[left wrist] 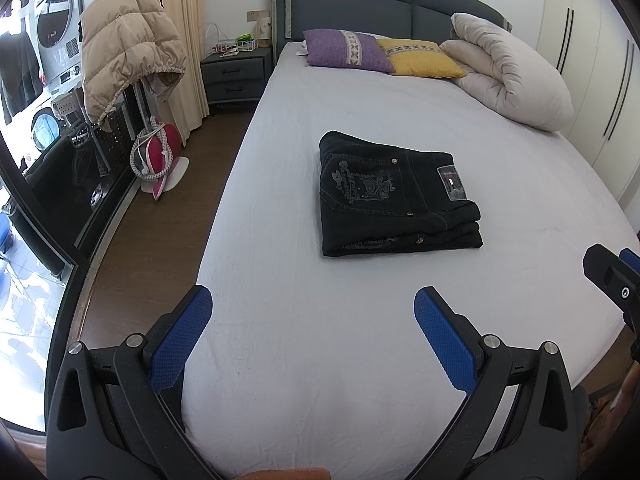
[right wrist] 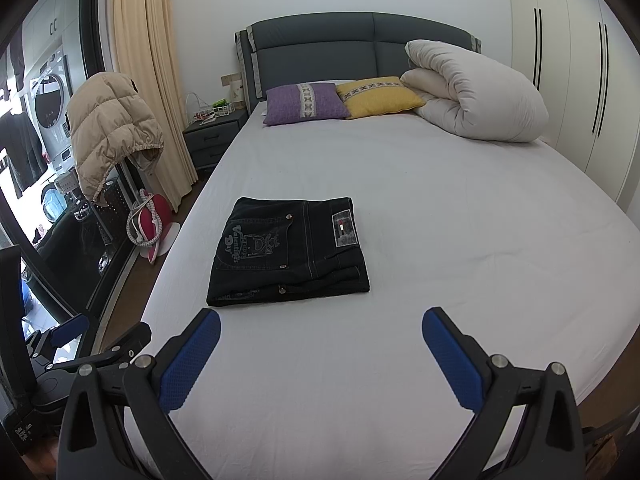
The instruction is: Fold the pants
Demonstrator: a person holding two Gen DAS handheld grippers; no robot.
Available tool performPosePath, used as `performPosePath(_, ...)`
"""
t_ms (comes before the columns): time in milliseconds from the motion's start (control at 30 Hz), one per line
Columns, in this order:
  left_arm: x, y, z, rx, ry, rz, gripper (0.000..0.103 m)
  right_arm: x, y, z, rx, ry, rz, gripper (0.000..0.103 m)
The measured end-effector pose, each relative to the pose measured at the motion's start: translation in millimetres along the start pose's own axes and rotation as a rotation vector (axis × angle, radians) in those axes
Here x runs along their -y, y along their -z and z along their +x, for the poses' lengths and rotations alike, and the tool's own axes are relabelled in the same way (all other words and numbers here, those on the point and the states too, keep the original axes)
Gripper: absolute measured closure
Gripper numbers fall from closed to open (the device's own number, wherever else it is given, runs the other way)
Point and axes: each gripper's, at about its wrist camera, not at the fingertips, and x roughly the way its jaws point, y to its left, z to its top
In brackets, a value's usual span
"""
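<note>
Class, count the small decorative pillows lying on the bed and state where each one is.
2. The purple pillow lies at the headboard, nearer the nightstand side; the yellow pillow lies beside it, against the rolled duvet. The duvet may hide others.

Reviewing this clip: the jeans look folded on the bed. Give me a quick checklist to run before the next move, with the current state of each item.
1. Jeans folded into a compact stack: ok, layers lie one on another.
2. Jeans lying flat on the sheet, away from the bed's edges: ok.
3. Left gripper free of cloth: ok, jaws open, nothing between them.
4. Right gripper free of cloth: ok, jaws open, short of the jeans.
5. Space around the jeans free of pillows and duvet: ok, they sit by the headboard.
6. Underside layers aligned: cannot tell, hidden.
</note>
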Motion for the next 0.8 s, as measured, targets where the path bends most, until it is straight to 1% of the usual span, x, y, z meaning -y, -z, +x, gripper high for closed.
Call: performPosePath(800, -8.1, 9.0, 5.2, -0.02, 0.009, 0.009, 0.0, 2.1, 3.9, 6.3, -0.01, -0.003, -0.002, 0.0)
